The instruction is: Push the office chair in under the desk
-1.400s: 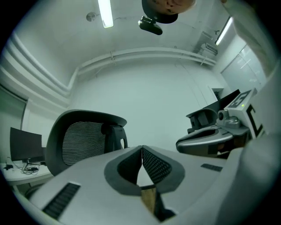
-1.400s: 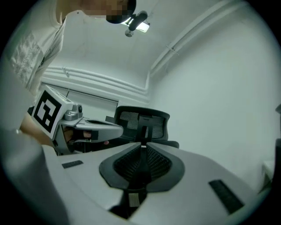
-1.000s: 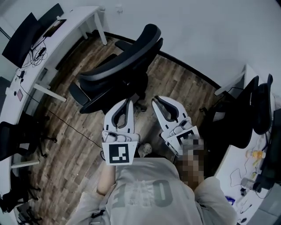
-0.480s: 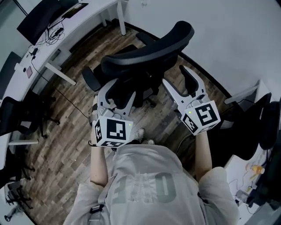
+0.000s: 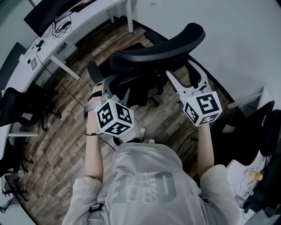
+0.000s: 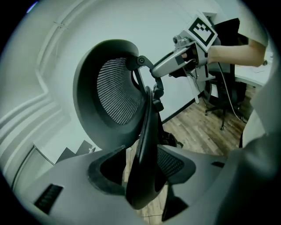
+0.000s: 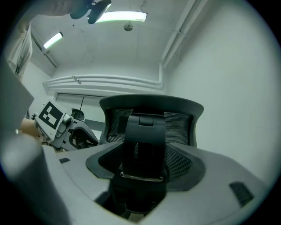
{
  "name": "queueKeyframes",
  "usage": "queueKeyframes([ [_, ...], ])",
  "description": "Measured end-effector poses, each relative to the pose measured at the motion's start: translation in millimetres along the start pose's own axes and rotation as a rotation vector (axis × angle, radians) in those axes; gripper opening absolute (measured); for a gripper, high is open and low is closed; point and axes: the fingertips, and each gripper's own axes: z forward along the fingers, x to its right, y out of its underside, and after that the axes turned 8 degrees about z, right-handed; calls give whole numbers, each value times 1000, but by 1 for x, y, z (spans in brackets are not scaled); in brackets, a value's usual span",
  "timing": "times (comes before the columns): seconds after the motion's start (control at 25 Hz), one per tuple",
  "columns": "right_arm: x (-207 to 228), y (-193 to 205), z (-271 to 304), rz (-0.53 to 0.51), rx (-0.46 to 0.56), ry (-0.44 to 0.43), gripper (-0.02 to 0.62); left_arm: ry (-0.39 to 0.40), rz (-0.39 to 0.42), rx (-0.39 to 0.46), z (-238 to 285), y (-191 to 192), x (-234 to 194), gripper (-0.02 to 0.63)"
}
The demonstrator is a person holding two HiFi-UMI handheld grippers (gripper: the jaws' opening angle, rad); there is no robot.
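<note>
A black mesh office chair (image 5: 145,57) with a curved headrest (image 5: 184,37) stands on the wood floor, out from the white desk (image 5: 83,17) at the upper left. My left gripper (image 5: 115,90) reaches the chair's back from the left. Its jaws are closing, and the dark back spine (image 6: 147,145) sits between them with gaps at both sides. My right gripper (image 5: 186,79) stands open at the back's right side. In the right gripper view its wide jaws (image 7: 145,171) straddle the black headrest bracket (image 7: 145,145) without pressing on it.
Dark monitors and cables (image 5: 48,13) sit on the white desk. Another black chair (image 5: 22,110) stands at the left, and one more (image 5: 263,127) beside a second desk at the right. A white wall (image 5: 237,35) with dark skirting runs behind the chair.
Both grippers have gone from shut to wide apart. They have moved forward and up to the chair's back, and the chair now lies closer in view.
</note>
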Motion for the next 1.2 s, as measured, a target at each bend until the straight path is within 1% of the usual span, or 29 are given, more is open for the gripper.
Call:
queueKeyframes([
  [0.04,0,0,1,4,2,-5,285,10,14,-7,2,-1,2,225],
  [0.08,0,0,1,7,5,-11,285,18,29,-15,4,-2,5,192],
  [0.12,0,-1,2,9,9,-16,285,22,39,-22,5,-2,6,183],
  [0.24,-1,-1,2,14,15,-14,285,40,52,-36,5,-1,7,176],
  [0.4,1,0,3,18,10,-10,285,46,73,-29,7,-2,8,172],
  [0.68,2,2,8,23,-6,-12,285,87,49,-44,13,0,6,169],
  [0.84,6,1,15,21,-5,-15,285,71,53,-54,20,2,1,169],
  [1.0,6,0,38,23,-12,-23,287,68,42,-75,31,12,-17,170],
  [1.2,16,-4,72,19,7,-39,287,36,40,-69,54,19,-42,175],
])
